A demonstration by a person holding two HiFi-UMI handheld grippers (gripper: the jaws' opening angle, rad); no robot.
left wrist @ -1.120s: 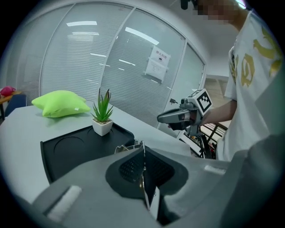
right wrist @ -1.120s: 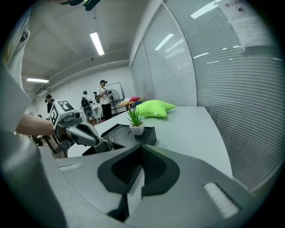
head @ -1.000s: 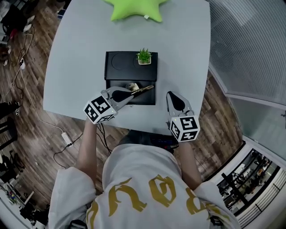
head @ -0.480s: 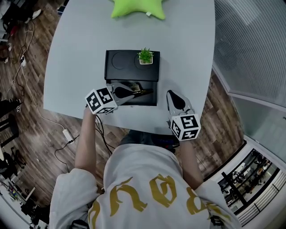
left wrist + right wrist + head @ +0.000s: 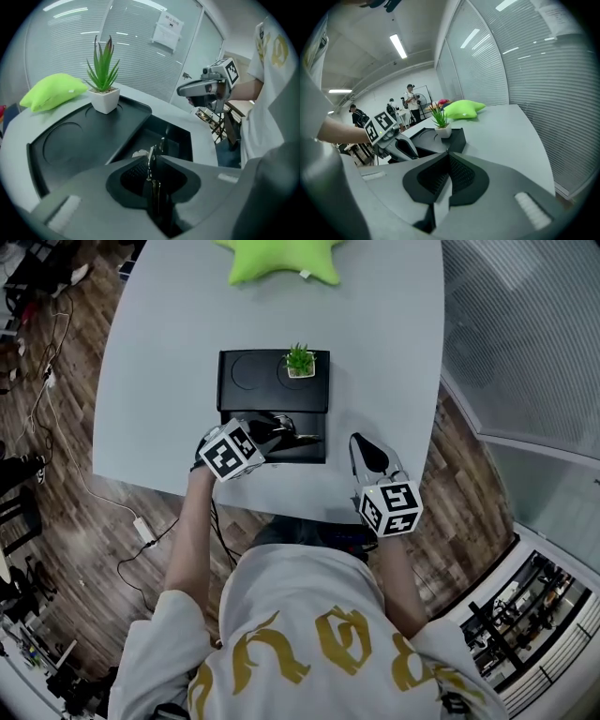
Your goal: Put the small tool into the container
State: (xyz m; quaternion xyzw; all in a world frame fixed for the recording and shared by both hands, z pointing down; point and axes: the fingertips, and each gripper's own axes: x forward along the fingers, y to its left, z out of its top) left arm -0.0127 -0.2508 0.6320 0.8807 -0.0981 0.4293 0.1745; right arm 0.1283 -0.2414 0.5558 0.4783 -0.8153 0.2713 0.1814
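Observation:
The container [image 5: 246, 381] is a black box with a flat lid part at the back and an open compartment [image 5: 174, 137] at the front. My left gripper [image 5: 278, 428] hangs over that compartment, shut on the small tool [image 5: 152, 161], a thin metal piece. The tool's tip [image 5: 304, 437] pokes out to the right above the compartment floor. A pale small item [image 5: 139, 153] lies in the compartment by the jaws. My right gripper [image 5: 362, 445] rests to the right of the box on the table, shut, with nothing between its jaws [image 5: 447, 157].
A small potted plant [image 5: 300, 361] stands on the lid's right back corner. A green star cushion [image 5: 280, 258] lies at the far edge of the grey table [image 5: 159, 352]. The table's front edge runs just behind both grippers. People stand far off [image 5: 411, 101].
My left gripper has moved right and forward with the tool, from the box's left front corner to over the open compartment. The right gripper has stayed put.

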